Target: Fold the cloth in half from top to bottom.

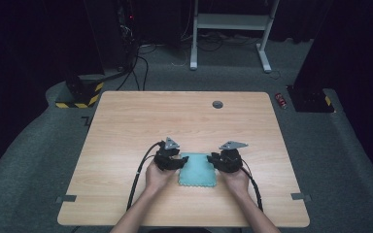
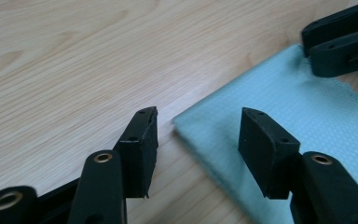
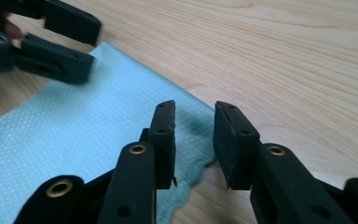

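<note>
A light blue cloth (image 1: 197, 171) lies flat on the wooden table (image 1: 175, 116) near the front edge, with a scalloped near edge. My left gripper (image 1: 178, 162) is at the cloth's far left corner. In the left gripper view its jaws (image 2: 198, 128) stand open, with the corner of the cloth (image 2: 307, 107) lying between them untouched. My right gripper (image 1: 215, 161) is at the far right corner. Its jaws (image 3: 194, 123) are open with a narrower gap over the edge of the cloth (image 3: 88, 112). Each gripper view shows the other gripper across the cloth.
A grey round grommet (image 1: 217, 104) sits in the tabletop at the back. Tape tabs (image 1: 66, 198) (image 1: 297, 196) mark the front corners. Beyond the table are a white desk frame (image 1: 233, 22), a black-and-yellow striped base (image 1: 80, 99) and a red object (image 1: 281, 100) on the floor.
</note>
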`<control>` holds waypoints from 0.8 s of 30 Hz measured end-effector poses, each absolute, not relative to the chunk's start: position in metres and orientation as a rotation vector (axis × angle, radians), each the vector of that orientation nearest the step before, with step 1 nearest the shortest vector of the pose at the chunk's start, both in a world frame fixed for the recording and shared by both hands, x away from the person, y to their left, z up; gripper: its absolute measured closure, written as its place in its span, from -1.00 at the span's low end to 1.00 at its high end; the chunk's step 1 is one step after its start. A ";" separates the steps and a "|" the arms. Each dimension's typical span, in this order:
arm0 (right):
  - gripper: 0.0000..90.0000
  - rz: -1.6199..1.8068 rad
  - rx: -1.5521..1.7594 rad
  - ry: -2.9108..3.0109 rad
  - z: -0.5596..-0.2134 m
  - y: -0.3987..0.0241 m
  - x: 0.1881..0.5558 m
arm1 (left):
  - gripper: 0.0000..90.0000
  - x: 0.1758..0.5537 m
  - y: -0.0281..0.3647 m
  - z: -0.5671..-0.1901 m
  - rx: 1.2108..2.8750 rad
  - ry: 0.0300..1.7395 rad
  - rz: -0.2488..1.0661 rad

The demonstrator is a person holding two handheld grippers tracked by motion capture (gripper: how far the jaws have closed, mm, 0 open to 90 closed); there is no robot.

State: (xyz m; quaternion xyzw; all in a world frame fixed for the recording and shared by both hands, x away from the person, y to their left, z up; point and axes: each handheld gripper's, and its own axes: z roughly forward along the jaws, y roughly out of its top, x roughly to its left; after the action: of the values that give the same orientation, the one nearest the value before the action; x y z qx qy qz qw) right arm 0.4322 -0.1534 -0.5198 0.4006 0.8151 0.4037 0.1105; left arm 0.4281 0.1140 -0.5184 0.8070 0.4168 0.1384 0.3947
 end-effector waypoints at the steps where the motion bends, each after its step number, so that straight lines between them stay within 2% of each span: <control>1: 0.50 1.181 1.180 2.386 -0.519 -0.156 0.432 | 0.05 0.427 0.120 -0.517 2.041 1.073 0.350; 8: 0.39 1.139 1.209 2.321 -0.517 -0.188 0.418 | 0.01 0.412 0.162 -0.511 1.973 1.137 0.410; 13: 0.34 1.106 1.250 2.249 -0.515 -0.213 0.407 | -0.02 0.397 0.186 -0.513 1.972 1.181 0.511; 24: 0.24 0.963 1.297 2.198 -0.522 -0.240 0.397 | -0.13 0.382 0.211 -0.527 1.991 1.252 0.587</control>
State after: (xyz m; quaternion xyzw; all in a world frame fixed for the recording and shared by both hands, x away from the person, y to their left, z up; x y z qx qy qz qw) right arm 0.3968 -0.2404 -0.5216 0.4653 0.7886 0.3456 0.2056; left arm 0.3819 0.2109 -0.5272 0.7691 0.4836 0.2267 0.3511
